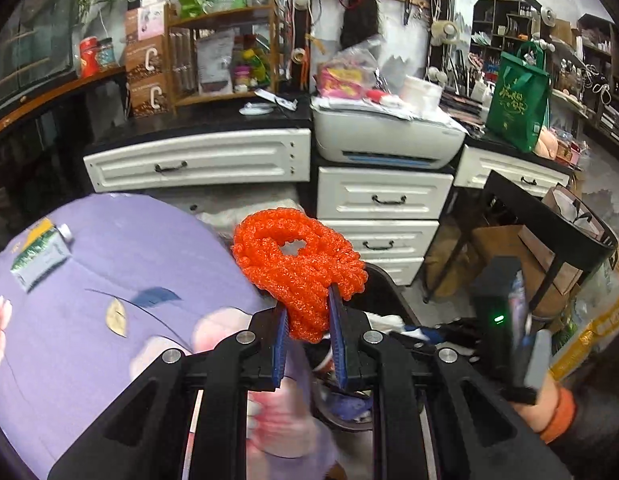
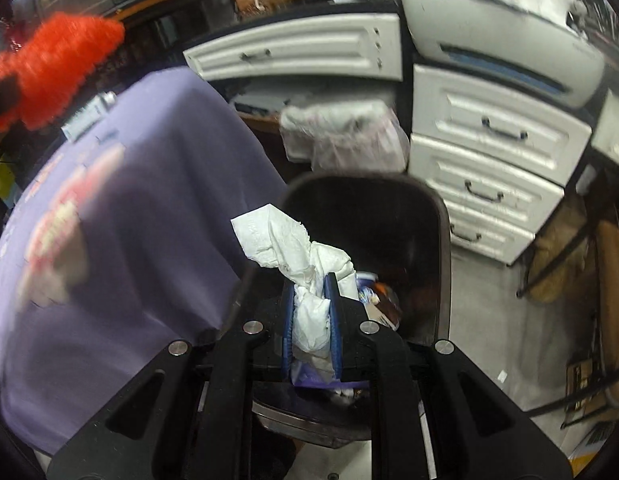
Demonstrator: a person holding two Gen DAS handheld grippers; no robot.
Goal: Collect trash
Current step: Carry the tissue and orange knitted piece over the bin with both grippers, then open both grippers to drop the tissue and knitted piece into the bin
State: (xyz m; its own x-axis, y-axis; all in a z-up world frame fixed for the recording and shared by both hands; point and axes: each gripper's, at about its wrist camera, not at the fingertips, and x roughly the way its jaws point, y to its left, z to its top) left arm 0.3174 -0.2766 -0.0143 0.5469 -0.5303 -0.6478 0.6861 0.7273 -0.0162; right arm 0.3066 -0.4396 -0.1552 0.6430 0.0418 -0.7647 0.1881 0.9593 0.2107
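My left gripper [image 1: 307,300] is shut on an orange foam net [image 1: 297,264] and holds it in the air past the edge of the purple-covered table [image 1: 109,280]. The net also shows at the upper left of the right wrist view [image 2: 57,72]. My right gripper [image 2: 311,280] is shut on a crumpled white tissue [image 2: 285,248] and holds it over the open black trash bin [image 2: 441,240], which has trash inside. A small milk carton [image 1: 41,256] lies on the table at the left. The right gripper shows at the right of the left wrist view [image 1: 525,344].
White drawers [image 1: 381,200] and a printer [image 1: 389,136] stand behind the bin. A black side table [image 1: 549,224] with paper bags stands at the right. A white plastic bag [image 2: 341,136] sits behind the bin. Cluttered shelves line the back.
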